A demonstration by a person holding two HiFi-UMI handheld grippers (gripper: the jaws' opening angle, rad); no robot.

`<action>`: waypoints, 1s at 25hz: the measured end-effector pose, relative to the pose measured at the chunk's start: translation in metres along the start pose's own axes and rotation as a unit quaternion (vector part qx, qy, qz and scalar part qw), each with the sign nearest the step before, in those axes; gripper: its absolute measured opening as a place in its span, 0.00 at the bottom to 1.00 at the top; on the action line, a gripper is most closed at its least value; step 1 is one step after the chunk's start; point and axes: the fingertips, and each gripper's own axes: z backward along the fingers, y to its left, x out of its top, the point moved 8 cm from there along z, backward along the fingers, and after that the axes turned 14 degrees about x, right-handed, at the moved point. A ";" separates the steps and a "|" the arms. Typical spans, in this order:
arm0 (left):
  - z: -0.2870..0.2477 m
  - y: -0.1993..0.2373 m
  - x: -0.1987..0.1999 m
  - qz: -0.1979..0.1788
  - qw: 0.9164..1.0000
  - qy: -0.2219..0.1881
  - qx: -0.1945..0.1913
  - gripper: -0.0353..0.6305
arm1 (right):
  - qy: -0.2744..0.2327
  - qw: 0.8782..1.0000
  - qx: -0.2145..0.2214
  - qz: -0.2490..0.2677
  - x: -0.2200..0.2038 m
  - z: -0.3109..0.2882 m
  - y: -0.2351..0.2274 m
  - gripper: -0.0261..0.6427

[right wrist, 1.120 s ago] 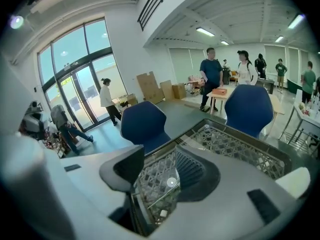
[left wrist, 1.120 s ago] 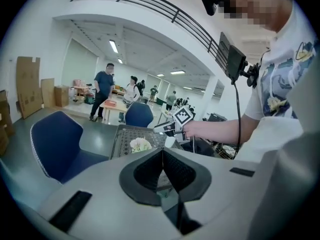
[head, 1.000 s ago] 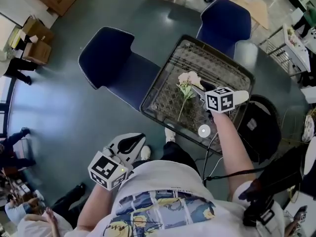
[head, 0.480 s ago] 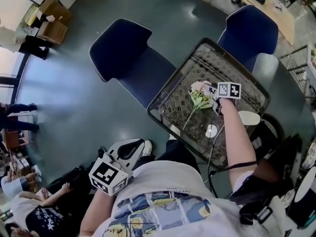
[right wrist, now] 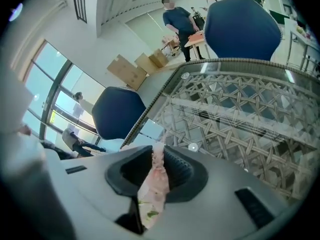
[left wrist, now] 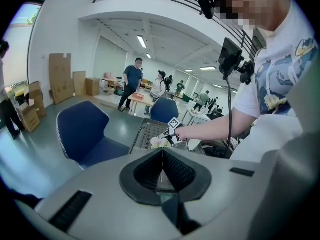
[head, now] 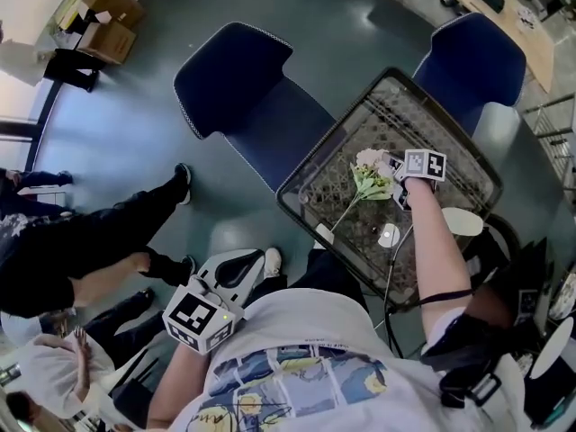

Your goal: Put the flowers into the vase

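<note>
Lowered since a second ago onto the glass-topped wicker table (head: 337, 131): right gripper (head: 389, 171). All round, grey floor (head: 135, 124), two blue chairs (head: 238, 79), cardboard boxes (head: 103, 12), people (left wrist: 132, 81) walking. Jaws just narrowed, now pinching the pink flower (right wrist: 155, 184) lying on the glass. Left gripper (left wrist: 162, 169) low at the waist, jaws together, empty.
</note>
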 end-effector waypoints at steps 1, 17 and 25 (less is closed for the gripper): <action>0.000 0.000 0.002 -0.002 1.000 -0.002 -0.002 0.07 | 0.000 1.000 -0.003 0.008 0.001 0.002 0.003 0.15; 0.016 0.018 -0.004 -0.083 0.991 -0.053 -0.092 0.07 | -0.134 0.961 -0.098 0.221 -0.002 0.099 0.127 0.11; 0.019 0.011 -0.010 -0.116 0.975 -0.069 -0.175 0.07 | -0.241 0.907 -0.187 0.292 -0.020 0.200 0.196 0.10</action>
